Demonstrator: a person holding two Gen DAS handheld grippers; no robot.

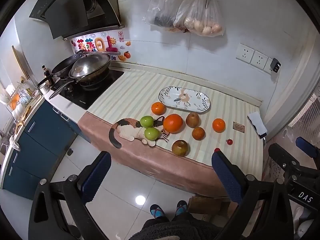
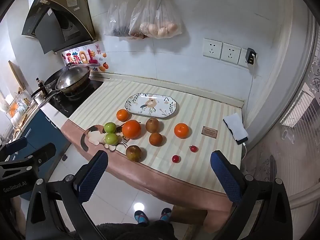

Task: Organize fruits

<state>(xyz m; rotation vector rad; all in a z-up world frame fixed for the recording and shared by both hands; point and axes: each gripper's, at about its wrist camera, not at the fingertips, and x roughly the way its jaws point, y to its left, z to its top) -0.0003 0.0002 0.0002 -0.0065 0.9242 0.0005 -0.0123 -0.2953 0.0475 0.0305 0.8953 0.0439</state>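
Both the left hand-held gripper [image 1: 161, 177] and the right hand-held gripper [image 2: 159, 175] hang wide open and empty, with the fruit ahead of them on the counter [image 2: 200, 110]: the firm, round oranges [image 2: 131, 129] probably need gripping across the middle, the cherry tomatoes [image 2: 176, 158] only lightly.

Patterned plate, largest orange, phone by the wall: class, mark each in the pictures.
Patterned plate [image 2: 170, 108]: right wrist view, bare right rim.
Largest orange [image 2: 131, 129]: right wrist view, centre of peel.
Phone [image 2: 235, 128]: right wrist view, middle.
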